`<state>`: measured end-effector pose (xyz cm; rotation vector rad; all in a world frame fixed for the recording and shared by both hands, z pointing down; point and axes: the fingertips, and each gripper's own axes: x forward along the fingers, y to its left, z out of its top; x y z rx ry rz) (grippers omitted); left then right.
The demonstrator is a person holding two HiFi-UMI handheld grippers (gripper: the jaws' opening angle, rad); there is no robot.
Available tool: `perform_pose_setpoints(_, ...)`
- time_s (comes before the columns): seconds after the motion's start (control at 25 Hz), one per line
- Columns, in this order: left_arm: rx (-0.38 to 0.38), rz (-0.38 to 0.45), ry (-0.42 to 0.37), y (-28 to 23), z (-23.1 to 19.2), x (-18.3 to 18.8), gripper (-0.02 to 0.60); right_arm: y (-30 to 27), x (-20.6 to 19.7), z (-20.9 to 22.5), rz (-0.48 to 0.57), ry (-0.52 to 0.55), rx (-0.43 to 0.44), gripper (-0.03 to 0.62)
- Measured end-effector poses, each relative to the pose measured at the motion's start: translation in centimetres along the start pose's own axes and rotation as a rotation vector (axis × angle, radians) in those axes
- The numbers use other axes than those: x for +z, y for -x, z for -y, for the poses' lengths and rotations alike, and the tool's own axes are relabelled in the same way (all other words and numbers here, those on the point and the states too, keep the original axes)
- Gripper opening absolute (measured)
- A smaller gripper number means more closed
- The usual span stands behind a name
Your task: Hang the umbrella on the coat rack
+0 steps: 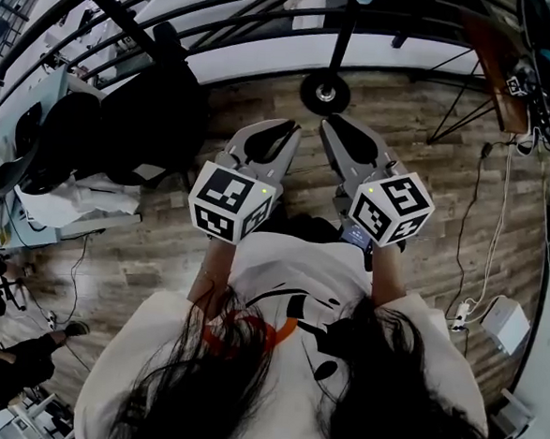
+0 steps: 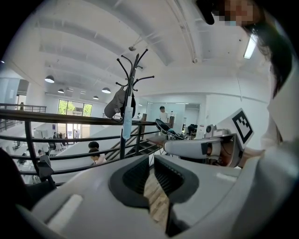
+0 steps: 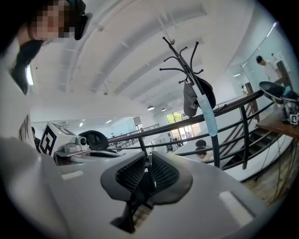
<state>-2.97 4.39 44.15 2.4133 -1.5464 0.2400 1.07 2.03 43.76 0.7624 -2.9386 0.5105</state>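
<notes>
Coat rack (image 1: pixel 324 92) at railing (image 2: pixel 70 117); left gripper (image 2: pixel 150 163), right gripper (image 3: pixel 148 159) closed, well short.

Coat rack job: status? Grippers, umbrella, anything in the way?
Left gripper and right gripper shut, empty. Umbrella not held, not clearly seen. Coat rack ahead, cap on a hook, railing behind it. Nothing blocks the approach.

Two claws (image 1: pixel 279 130) (image 1: pixel 333 126), one coat rack (image 2: pixel 127 88) (one cap (image 2: pixel 114 105))
</notes>
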Motion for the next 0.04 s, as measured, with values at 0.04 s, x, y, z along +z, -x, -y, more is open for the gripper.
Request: perform_pose_setpoints(0.04,0.002,-0.001,-0.002,-0.12,-0.12,0.0,0.032,-0.1,0.06,0.15,0.001,0.002,-0.001,0.051)
